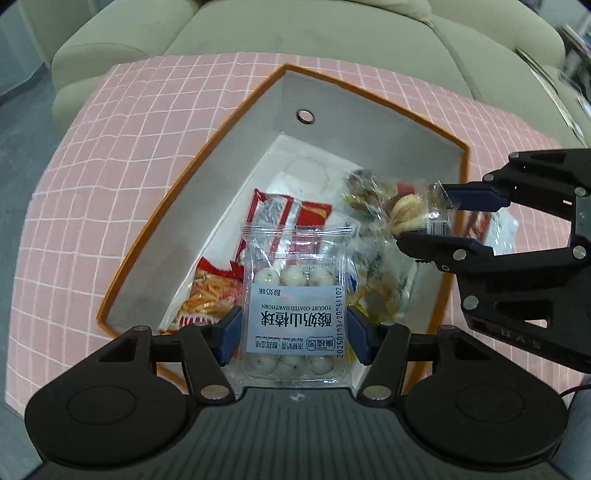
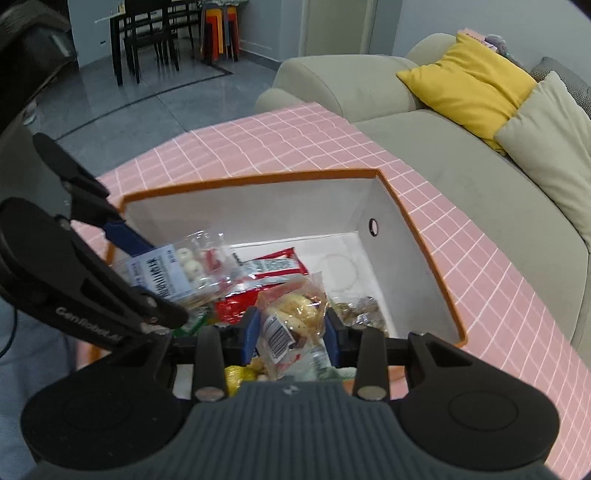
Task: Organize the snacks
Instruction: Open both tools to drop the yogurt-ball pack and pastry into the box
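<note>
An orange-rimmed box with grey inner walls sits on the pink checked cloth; it also shows in the right wrist view. My left gripper is shut on a clear pack of yogurt-coated hawthorn balls, held over the box's near corner; that pack shows in the right wrist view. My right gripper is shut on a clear bag of pale yellow snacks, held over the box; that bag shows in the left wrist view. Red snack packets lie inside the box.
More wrapped snacks lie in the box's right side. A beige sofa with a yellow cushion borders the cloth. Dark chairs and a table stand across the grey floor.
</note>
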`<state>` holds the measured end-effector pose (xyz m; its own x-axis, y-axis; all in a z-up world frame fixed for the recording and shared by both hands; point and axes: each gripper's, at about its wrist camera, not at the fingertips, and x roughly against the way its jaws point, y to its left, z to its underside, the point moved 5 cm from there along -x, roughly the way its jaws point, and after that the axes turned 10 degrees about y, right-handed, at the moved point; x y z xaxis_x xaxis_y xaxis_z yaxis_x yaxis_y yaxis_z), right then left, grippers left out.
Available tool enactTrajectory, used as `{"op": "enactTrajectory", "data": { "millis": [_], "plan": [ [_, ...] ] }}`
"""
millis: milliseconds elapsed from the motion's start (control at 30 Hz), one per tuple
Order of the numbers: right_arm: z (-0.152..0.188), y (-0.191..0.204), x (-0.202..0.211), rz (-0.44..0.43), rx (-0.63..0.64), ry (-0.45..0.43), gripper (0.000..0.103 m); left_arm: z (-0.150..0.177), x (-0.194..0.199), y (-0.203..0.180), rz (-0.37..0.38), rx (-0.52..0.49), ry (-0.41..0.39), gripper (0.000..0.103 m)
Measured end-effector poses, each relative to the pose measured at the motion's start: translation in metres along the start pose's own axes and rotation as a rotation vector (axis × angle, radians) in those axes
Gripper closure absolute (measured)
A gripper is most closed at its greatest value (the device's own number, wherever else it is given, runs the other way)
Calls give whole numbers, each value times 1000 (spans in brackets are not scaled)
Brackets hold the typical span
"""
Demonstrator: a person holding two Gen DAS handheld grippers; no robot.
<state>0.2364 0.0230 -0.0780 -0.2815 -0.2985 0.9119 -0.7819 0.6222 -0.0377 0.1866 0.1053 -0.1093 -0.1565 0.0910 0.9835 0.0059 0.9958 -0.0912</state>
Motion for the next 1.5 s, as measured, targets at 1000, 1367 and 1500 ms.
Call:
{"op": "enactTrajectory", "data": {
  "millis": [1000,1367,1500],
  "plan": [
    [-16,-43,-83,53,-30,51,62,-74,-68,11,-116,-3,2,34],
    [-13,-49,-72,68,-98,20,32,-74,-47,13,-130,-2,-49,28],
    [-10,-49,-61,61,-135,-11,19,-68,-33,9,-115,-17,-90,26]
  ]
}}
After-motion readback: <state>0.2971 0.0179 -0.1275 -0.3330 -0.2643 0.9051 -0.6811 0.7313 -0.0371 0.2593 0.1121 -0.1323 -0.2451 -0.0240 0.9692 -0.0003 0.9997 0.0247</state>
